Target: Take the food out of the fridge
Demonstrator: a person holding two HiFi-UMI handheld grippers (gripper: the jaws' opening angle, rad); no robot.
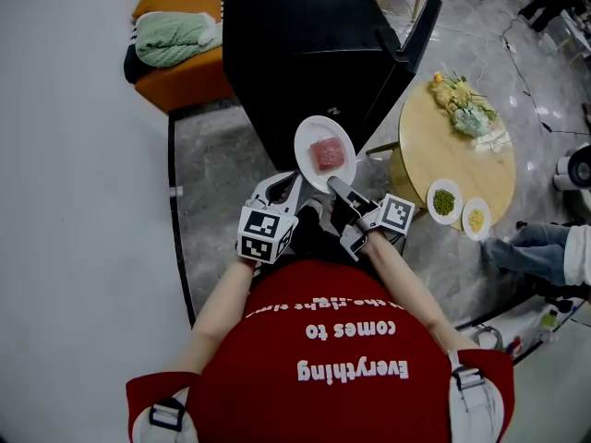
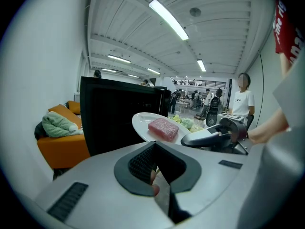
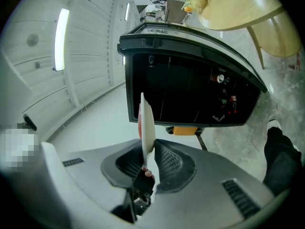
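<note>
A white plate (image 1: 309,137) with a pink slab of meat (image 1: 327,153) hangs in the air in front of the black fridge (image 1: 305,44), whose door (image 1: 406,53) stands open to the right. My right gripper (image 1: 335,186) is shut on the plate's near rim. In the right gripper view the plate (image 3: 146,120) stands edge-on between the pads (image 3: 164,159). My left gripper (image 1: 292,186) hovers just left of the plate, shut with nothing in it. From the left gripper view the meat (image 2: 163,128) lies on the plate (image 2: 142,123) beyond the closed jaws (image 2: 155,146).
A round wooden table (image 1: 452,146) stands right of the fridge with a bunch of vegetables (image 1: 462,104) and two small plates of peas (image 1: 444,201) and corn (image 1: 476,219). An orange sofa (image 1: 180,72) with a green cushion is at the back left. Another person's arm (image 1: 545,252) shows at right.
</note>
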